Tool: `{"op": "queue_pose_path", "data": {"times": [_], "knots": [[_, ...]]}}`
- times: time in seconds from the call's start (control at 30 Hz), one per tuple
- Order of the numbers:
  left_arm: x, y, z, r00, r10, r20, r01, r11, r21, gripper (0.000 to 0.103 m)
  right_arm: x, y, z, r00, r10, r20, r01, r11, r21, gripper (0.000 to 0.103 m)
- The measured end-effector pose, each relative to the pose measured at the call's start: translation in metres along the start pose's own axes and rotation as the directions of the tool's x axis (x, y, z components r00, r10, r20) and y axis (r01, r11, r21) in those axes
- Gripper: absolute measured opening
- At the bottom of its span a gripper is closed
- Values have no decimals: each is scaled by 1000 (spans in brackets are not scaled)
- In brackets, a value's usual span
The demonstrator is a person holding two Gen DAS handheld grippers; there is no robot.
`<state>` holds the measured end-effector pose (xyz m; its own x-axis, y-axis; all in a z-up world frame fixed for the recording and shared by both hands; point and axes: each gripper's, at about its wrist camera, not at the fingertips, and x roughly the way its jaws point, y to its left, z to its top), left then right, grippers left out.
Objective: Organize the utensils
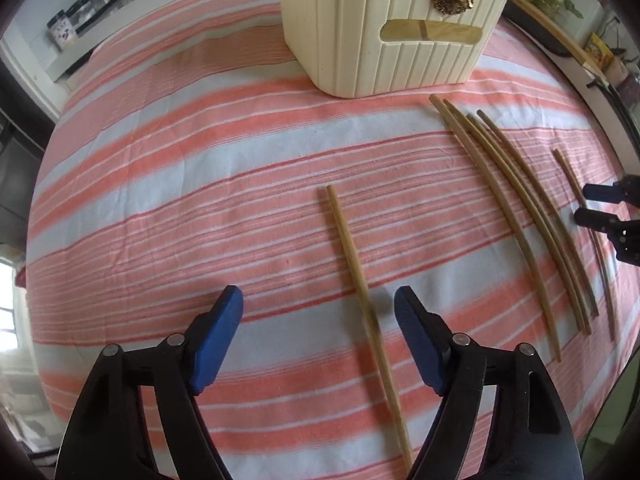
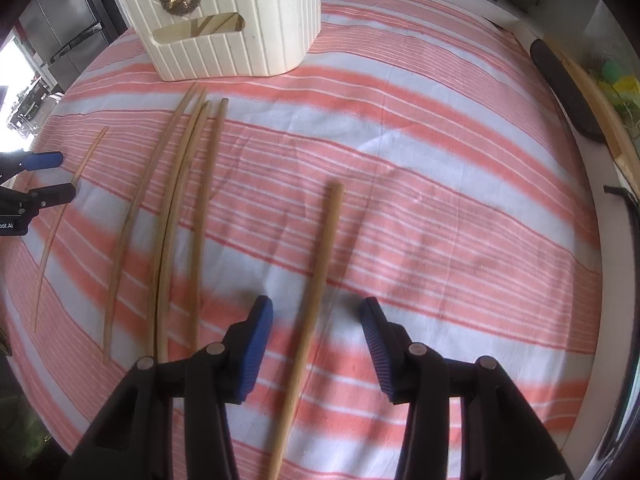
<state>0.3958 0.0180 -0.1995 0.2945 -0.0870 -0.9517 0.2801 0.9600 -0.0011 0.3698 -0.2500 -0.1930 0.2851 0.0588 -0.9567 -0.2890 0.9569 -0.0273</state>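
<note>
Both tools are held wide open, each straddling one chopstick on the striped surface: left tool (image 1: 318,300) over a lone chopstick (image 1: 348,248), right tool (image 2: 318,308) over another (image 2: 320,256). Closing is judged next, then carrying to the cream holder (image 2: 240,40).

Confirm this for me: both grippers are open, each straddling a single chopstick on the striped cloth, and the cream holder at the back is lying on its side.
One thing is wrong: the cream holder stands upright, as the left wrist view shows. The rest holds: the left gripper and right gripper are open, each straddling one chopstick on the striped cloth.
</note>
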Motion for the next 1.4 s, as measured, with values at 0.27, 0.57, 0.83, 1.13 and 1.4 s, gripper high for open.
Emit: {"op": "queue_pose_path", "data": {"times": [0.27,0.57,0.83,1.13,1.4], "knots": [[-5,-2,16,996,-50,71,56,996,-75,5,12,-1,52,999,-20,33,18,999,46,7],[-116,11,-16,927,-126,353,169,981,-93,4,-90,-6,35,935,69,348,-98,993,68,7],[-196,5,-41,825,-167,539,228,973,-47,4,-193,18,-13,812,56,581,-70,998,2,7],[-235,2,-49,766,-173,619,231,973,-14,4,-234,40,-30,726,29,687,-29,1000,-11,7],[-277,18,-29,719,-169,674,237,972,-9,4,-256,37,1,684,24,729,-22,1000,-12,7]]}}
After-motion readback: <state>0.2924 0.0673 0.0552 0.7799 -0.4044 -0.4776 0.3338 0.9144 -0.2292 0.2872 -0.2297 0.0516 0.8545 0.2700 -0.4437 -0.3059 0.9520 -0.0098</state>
